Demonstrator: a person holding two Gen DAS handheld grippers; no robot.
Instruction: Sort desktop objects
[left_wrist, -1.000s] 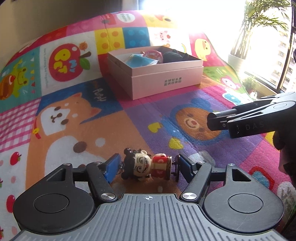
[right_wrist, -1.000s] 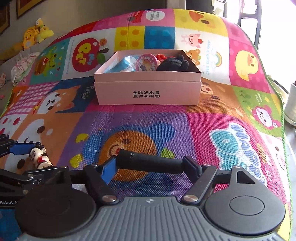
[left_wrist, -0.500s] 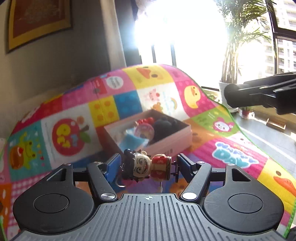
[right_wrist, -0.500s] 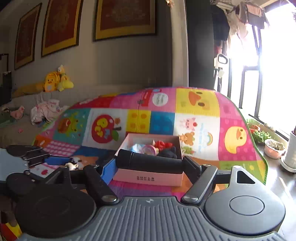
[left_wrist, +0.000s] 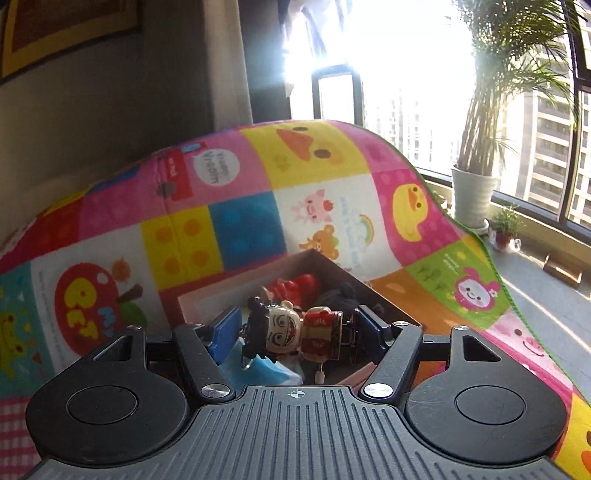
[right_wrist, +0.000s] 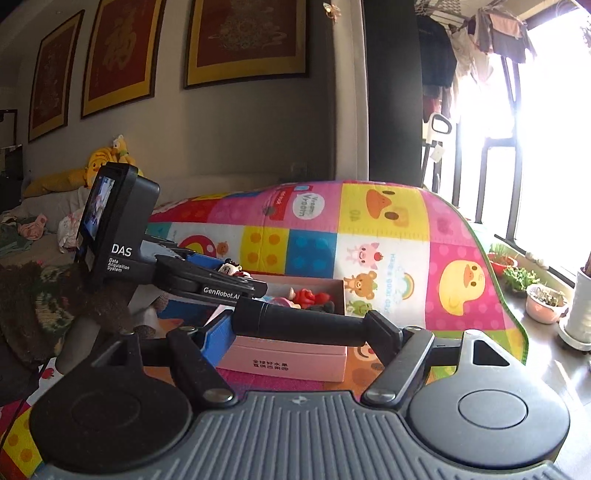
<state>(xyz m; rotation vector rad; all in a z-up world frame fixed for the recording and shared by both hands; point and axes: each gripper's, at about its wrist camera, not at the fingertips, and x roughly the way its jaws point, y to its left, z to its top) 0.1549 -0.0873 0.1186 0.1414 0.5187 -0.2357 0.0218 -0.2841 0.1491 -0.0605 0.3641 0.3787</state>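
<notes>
My left gripper (left_wrist: 295, 328) is shut on a small doll figurine (left_wrist: 295, 332) with a cream face and red body, lying sideways between the blue pads. It hangs over the open pink box (left_wrist: 229, 288), which holds a red toy (left_wrist: 295, 286), a dark plush (left_wrist: 340, 299) and something blue. My right gripper (right_wrist: 303, 326) is shut on a black cylinder (right_wrist: 303, 323), held crosswise in front of the pink box (right_wrist: 288, 358). The left gripper (right_wrist: 221, 280) with the figurine (right_wrist: 232, 267) shows in the right wrist view above the box's left end.
The box sits on a colourful cartoon play mat (left_wrist: 332, 206) that curves up behind it. Potted plants (left_wrist: 472, 192) stand by the window on the right. A couch with plush toys (right_wrist: 107, 162) lies at the far left.
Both grippers have lifted off the mat and moved toward the box. My left gripper with the figurine now hangs over the box. The right gripper still holds the cylinder.
</notes>
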